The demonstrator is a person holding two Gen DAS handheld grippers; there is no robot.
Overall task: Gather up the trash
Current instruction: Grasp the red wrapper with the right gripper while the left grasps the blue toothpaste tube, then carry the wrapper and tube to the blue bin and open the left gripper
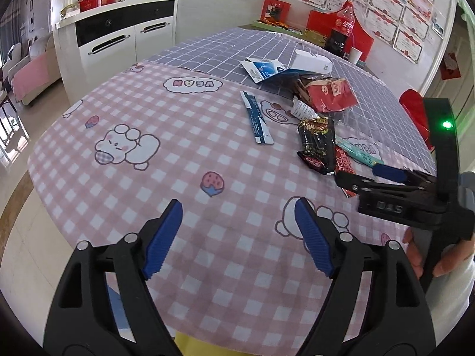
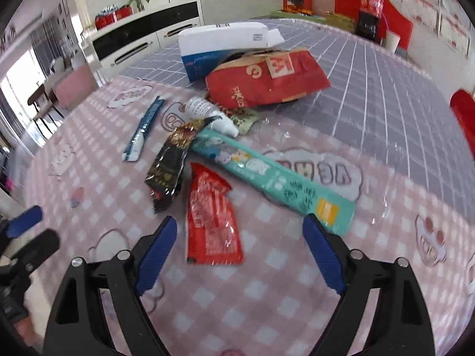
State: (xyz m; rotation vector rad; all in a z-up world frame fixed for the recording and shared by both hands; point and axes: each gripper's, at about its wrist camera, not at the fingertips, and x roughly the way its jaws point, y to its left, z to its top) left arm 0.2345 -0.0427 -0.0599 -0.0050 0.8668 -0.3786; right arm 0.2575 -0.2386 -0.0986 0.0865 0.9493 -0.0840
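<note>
Trash lies scattered on a pink checked tablecloth (image 2: 267, 296). A flat red wrapper (image 2: 212, 222) rests just ahead of my right gripper (image 2: 240, 234), whose jaws stand open and empty above it. Beside it lie a long teal wrapper (image 2: 273, 178), a black snack packet (image 2: 169, 166), a small white bottle (image 2: 210, 115), a blue strip wrapper (image 2: 142, 130), a red paper bag (image 2: 267, 83) and a white-and-blue box (image 2: 219, 47). My left gripper (image 1: 239, 225) hangs open over bare cloth, left of the pile; the black packet (image 1: 317, 145) and blue strip (image 1: 256, 118) lie beyond it.
A cola bottle (image 1: 343, 29), a paper cup (image 1: 354, 56) and red boxes (image 1: 274, 9) stand at the table's far edge by the wall. A white cabinet (image 1: 118, 41) stands left of the table. A person's hand (image 1: 445, 261) holds the right tool at the right.
</note>
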